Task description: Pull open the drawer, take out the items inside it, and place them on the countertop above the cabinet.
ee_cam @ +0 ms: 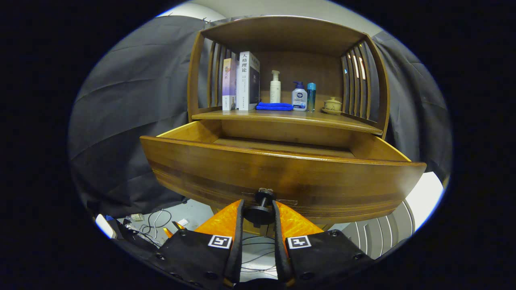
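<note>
1. The gripper (259, 211) has its two fingers closed to a narrow gap, one on either side of the drawer knob (260, 209) — both press on its dark round head.
2. The knob sits at the middle of the drawer front (282, 177), directly at 12 o'clock from the fingertips and touching them.
3. The wooden drawer (282, 151) stands pulled well out of the cabinet; its inside shows as a shallow wooden floor, and whatever lies at the near end is hidden behind the front panel.
4. Beyond the drawer, still at 12 o'clock, runs the countertop (342, 121) under a wooden hood with slatted sides.
5. On it, from 11 o'clock across to 1 o'clock: two upright books (241, 82), a folded blue cloth (274, 106), a white pump bottle (275, 86), a smaller pump bottle with a blue head (299, 96), a slim teal bottle (311, 96) just beside it, and a small lidded cup on a saucer (332, 105).
6. At 8 o'clock from the fingers, cables (155, 225) lie loose on the floor — below the dark cloth wall.
</note>
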Demonstrator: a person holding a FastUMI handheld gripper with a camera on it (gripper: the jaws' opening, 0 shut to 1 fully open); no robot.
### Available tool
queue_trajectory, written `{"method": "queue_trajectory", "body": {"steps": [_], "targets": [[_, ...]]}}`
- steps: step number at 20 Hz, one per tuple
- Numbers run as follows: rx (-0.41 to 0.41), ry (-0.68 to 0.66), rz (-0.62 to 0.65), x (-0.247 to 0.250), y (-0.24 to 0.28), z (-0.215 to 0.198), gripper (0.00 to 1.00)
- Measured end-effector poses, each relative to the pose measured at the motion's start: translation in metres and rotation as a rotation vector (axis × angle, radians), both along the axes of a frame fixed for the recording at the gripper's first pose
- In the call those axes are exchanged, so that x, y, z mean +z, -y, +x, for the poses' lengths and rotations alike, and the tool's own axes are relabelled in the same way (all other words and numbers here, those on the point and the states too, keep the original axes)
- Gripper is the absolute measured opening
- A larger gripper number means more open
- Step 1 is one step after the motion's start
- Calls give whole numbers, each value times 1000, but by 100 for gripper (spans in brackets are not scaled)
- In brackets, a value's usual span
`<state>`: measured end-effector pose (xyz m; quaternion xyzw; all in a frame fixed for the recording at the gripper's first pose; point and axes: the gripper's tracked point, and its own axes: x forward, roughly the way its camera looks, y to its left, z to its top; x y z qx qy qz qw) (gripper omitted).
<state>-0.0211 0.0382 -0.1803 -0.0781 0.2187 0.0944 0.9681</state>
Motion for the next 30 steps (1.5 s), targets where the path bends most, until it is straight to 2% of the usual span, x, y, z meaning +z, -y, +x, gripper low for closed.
{"method": "queue_trajectory", "body": {"steps": [2,7,9,12,16,23,30], "targets": [[15,24,-21,2,1,-2,36],[57,224,34,66,-2,2,68],[62,262,88,93,0,4,81],[70,262,118,123,5,18,94],[116,215,127,145,-1,43,95],[185,34,100,145,-15,87,95],[271,-169,-53,119,-19,128,95]]}}
